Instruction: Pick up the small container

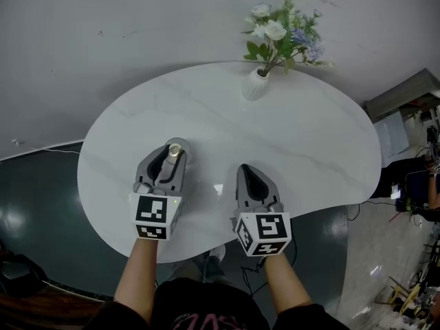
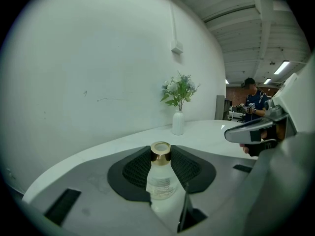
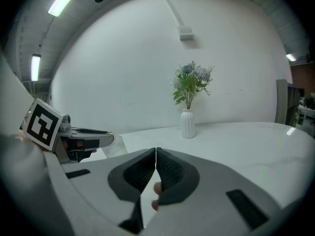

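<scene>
Forearms (image 1: 137,277) of a person reach in from the bottom edge of the head view. Each hand holds a grey gripper with a black-and-white marker cube (image 1: 155,215) at its rear. Both grippers hover over the near part of a white, marble-patterned tabletop (image 1: 309,136) with a rounded, bean-like outline.

The left gripper (image 1: 170,162) has its fingers (image 2: 137,168) partly apart and closed on the small container (image 2: 161,178), a pale frosted bottle with a shiny gold cap. The bottle stands upright between the black ribbed pads, which press against its two sides below the cap. Whether its base rests on the tabletop or is just clear of it cannot be told. In the head view the bottle sits at the tip of the left gripper, over the near left part of the tabletop.

The right gripper (image 1: 249,174) is beside the left one, on its right, and not touching it. Its fingers (image 3: 170,173) are pressed together, pad against pad, with nothing between them.

Farther back, near the far edge of the tabletop and well apart from both grippers, stands a white ribbed vase (image 1: 254,84). It holds flowers (image 1: 278,33) in white and pale blue with green leaves. Behind it rises a plain white wall (image 1: 137,19). In the left gripper view, a person (image 2: 253,101) in a dark top stands far off at the right.
</scene>
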Motion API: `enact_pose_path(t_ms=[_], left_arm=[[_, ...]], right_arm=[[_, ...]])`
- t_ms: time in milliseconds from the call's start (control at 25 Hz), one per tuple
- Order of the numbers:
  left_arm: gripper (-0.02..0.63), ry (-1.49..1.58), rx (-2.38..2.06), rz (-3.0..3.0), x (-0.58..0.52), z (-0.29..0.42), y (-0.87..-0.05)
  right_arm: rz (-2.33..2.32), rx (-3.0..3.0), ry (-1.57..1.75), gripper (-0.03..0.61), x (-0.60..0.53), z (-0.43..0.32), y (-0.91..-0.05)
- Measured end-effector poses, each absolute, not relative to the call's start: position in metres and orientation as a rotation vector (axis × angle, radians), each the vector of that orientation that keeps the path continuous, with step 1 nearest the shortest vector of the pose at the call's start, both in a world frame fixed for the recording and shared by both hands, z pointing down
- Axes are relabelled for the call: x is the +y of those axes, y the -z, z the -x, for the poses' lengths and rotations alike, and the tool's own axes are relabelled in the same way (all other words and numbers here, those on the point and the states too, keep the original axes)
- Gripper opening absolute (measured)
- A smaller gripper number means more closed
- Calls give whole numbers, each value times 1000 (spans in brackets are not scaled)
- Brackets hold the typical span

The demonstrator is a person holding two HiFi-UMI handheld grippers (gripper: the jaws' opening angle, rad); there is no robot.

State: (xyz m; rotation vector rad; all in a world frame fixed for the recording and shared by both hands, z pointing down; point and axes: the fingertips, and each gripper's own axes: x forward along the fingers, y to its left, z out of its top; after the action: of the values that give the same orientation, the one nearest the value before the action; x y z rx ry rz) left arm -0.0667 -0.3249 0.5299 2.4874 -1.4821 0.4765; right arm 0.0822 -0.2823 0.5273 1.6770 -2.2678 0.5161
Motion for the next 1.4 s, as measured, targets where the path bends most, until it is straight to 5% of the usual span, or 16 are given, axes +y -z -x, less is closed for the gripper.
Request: enact_pose_path(t_ms=[1400], left_arm=[[129, -448, -1574, -2505, -246, 83, -460]], right_arm=[[-1780, -2364, -391, 66, -219, -94, -445]])
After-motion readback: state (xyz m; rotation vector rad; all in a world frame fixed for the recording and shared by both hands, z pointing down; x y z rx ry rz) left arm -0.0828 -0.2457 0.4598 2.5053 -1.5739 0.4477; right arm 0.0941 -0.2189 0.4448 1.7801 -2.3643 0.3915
